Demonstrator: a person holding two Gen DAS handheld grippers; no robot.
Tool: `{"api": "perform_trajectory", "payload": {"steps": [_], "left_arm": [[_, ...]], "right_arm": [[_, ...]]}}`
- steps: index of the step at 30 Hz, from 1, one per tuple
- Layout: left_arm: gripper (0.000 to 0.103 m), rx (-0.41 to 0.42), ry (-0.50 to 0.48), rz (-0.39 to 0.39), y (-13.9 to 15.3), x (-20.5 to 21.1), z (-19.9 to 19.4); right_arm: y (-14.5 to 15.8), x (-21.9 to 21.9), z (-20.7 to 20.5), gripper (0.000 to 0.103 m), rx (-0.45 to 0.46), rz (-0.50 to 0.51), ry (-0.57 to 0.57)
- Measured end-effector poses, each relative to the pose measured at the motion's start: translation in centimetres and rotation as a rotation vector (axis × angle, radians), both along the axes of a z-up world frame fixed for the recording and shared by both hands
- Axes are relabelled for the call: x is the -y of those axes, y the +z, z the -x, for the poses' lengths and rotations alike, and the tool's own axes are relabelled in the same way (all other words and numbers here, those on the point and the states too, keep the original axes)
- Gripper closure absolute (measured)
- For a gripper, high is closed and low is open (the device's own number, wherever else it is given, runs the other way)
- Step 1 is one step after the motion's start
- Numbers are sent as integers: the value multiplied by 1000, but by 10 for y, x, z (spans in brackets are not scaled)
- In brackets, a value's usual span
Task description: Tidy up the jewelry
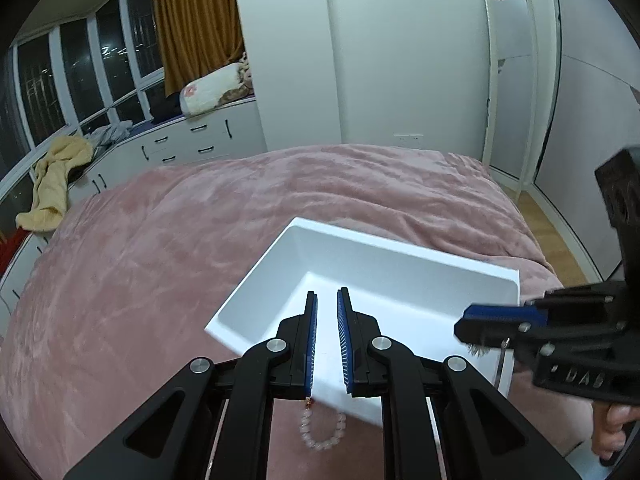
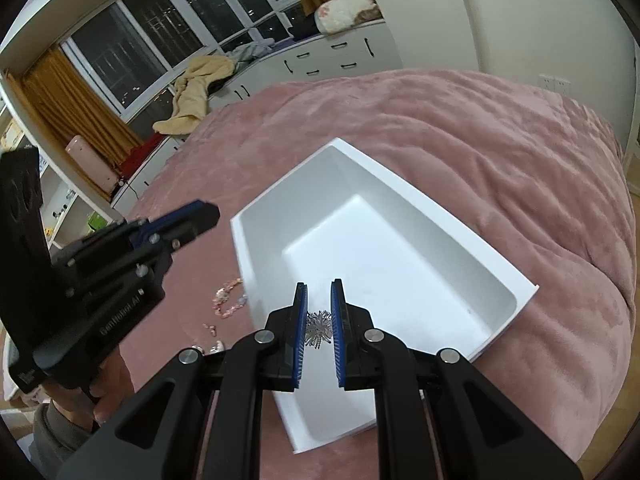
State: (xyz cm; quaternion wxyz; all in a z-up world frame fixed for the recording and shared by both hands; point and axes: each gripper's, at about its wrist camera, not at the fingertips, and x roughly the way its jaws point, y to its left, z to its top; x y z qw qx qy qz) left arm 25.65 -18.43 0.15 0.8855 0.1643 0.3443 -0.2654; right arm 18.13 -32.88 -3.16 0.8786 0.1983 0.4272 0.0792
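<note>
A white rectangular bin (image 1: 256,276) (image 2: 516,308) lies on the pink bed cover. My right gripper (image 2: 319,314) holds a silver spiky brooch (image 2: 318,328) between its blue pads over the bin's near end; it also shows in the left wrist view (image 1: 480,326) with the brooch under its tip. My left gripper (image 1: 327,320) is slightly open and empty above the bin's near corner. A pink bead bracelet (image 1: 324,432) lies on the cover below it. More pink jewelry (image 2: 228,300) lies left of the bin in the right wrist view.
The pink bed cover (image 1: 140,260) spreads all around. White drawers (image 1: 188,144) with a yellow cloth (image 1: 56,180) run under the windows on the left. A standing mirror (image 1: 512,80) leans at the far right. Small pieces (image 2: 212,330) lie near the bin.
</note>
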Motion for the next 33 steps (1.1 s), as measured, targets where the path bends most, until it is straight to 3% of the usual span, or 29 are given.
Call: {"api": "perform_trajectory", "payload": {"steps": [5, 7, 11, 14, 16, 19, 21, 25, 31, 32, 33], "left_arm": [[84, -12, -4, -26, -13, 17, -15], [70, -29, 22, -34, -25, 15, -21], [67, -68, 54, -19, -51, -1, -26], [56, -79, 81, -10, -69, -20, -20], [46, -72, 90, 5, -79, -35, -11], [43, -61, 90, 19, -87, -51, 1], [39, -48, 90, 32, -89, -60, 9], [39, -65, 71, 38, -107, -73, 26], [41, -107, 2, -108, -168, -48, 36], [43, -120, -1, -115, -175, -43, 33], [54, -132, 0, -118, -179, -40, 30]], "right_arm": [[-21, 14, -10, 91, -34, -16, -12], [-30, 18, -13, 91, -45, -35, -16], [-45, 19, -17, 91, -67, -37, -15], [-48, 16, -21, 89, -65, -28, -13], [-47, 13, -22, 82, -64, -32, -14], [-47, 11, -24, 66, -48, -26, -13], [-46, 8, -24, 61, -39, -27, -14], [-44, 7, -22, 56, -25, -40, -18], [-43, 5, -18, 55, -18, -53, -12], [-43, 4, -17, 55, -16, -53, -10], [-42, 4, -16, 55, -13, -55, -8]]}}
